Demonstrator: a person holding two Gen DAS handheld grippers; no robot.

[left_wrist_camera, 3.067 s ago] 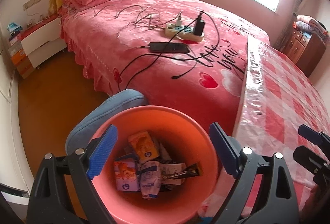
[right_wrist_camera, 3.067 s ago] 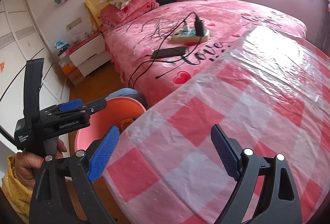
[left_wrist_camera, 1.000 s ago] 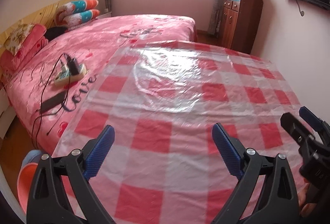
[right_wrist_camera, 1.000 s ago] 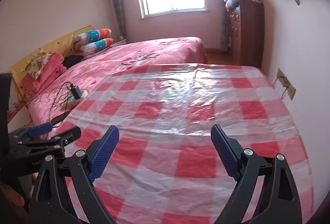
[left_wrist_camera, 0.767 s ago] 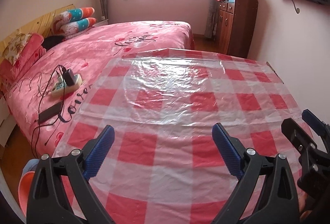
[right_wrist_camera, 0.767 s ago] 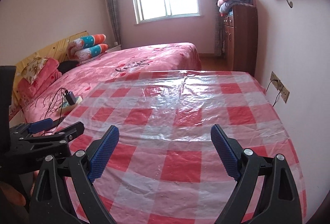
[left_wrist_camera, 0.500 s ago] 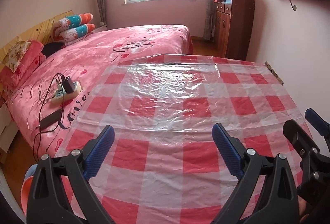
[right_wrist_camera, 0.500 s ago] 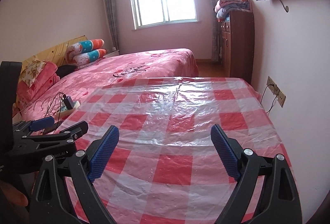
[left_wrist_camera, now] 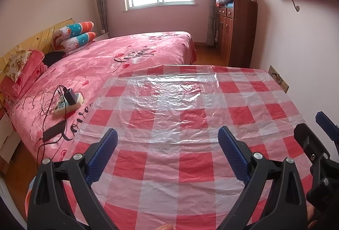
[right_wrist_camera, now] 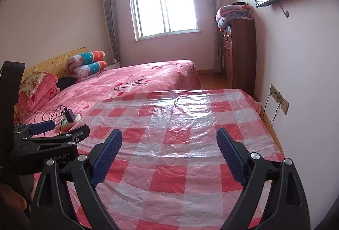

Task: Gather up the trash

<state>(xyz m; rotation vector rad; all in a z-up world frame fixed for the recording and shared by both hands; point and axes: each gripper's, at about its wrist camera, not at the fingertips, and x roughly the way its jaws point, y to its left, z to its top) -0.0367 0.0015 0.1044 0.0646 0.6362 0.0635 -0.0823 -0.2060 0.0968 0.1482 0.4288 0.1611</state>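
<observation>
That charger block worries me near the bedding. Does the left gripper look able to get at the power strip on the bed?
Probably yes: the left gripper is open and empty, and nothing stands between it and the power strip, though it lies well off leftward.

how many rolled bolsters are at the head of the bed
2. Both lie stacked against the yellow headboard, near the window corner: the upper bolster rests on the lower bolster. The folded pink quilt nearer the camera could hide more bedding.
</observation>
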